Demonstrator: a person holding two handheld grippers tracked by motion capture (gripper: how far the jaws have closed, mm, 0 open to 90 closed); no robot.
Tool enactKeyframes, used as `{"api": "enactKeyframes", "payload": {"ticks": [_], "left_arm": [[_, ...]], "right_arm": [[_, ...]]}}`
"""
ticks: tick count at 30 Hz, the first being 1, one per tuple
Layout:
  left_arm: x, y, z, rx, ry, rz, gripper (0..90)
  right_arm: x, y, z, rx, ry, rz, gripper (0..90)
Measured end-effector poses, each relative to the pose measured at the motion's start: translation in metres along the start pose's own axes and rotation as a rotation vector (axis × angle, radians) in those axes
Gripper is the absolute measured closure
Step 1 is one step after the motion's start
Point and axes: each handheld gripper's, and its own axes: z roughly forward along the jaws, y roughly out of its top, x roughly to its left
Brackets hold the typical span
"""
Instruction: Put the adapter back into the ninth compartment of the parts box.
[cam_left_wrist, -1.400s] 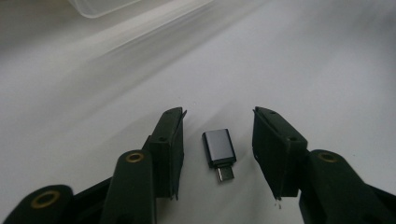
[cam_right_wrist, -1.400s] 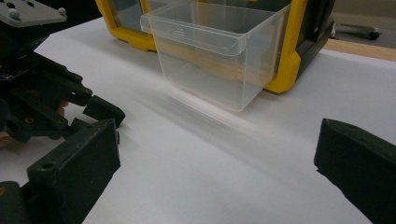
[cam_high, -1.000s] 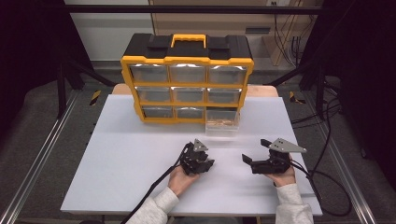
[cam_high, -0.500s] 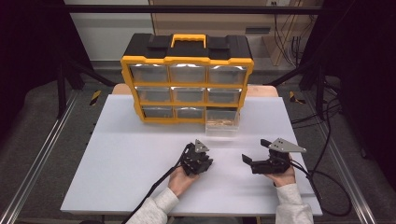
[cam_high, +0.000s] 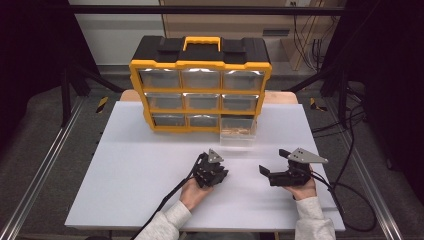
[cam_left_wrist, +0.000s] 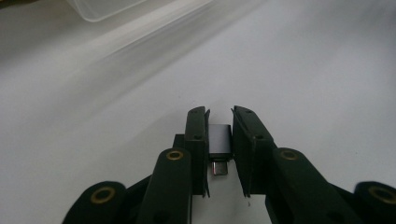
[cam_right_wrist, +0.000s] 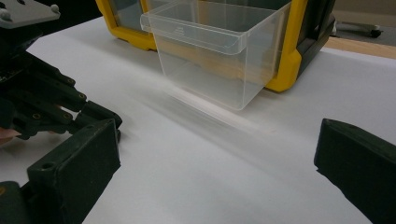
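- Tongs first: the left tongs (cam_left_wrist: 219, 112) are clamped on a little grey plug piece (cam_left_wrist: 219, 140). It sits snug between the two black pads, with its shiny metal end pointing back toward the hand.
- Over on the other side, the right tongs (cam_high: 265, 172) are wide apart. They hold nothing and just wait above the table.
- Biggest of all is the white table (cam_high: 125, 165). Both hands rest near its front edge, a little way apart from each other.
- Next in size is the yellow and black box of drawers (cam_high: 200, 65). It stands upright at the back of the table, with a yellow handle on top.
- Smaller is one clear drawer (cam_right_wrist: 210, 60). It is pulled out at the bottom right of the box and sticks out toward the hands. Something brownish seems to lie in it, but I cannot tell what.
- Smallest is the plug piece, low at the table, near the drawer but not in it.
- I think the grabbing part is done. What looks left is to lift the plug piece, carry it to the open drawer, let go, and maybe push the drawer shut.
- No words or brand names can be read. The drawer's lip has tiny raised marks, too small to make out.
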Motion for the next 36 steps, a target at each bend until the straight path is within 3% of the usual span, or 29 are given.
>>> {"api": "enactKeyframes", "payload": {"ticks": [36], "left_arm": [[0.006,0.028,-0.046,-0.117,-0.028,0.021,75.4]], "right_arm": [[0.0,0.0,0.001,0.008,-0.002,-0.011,0.5]]}}
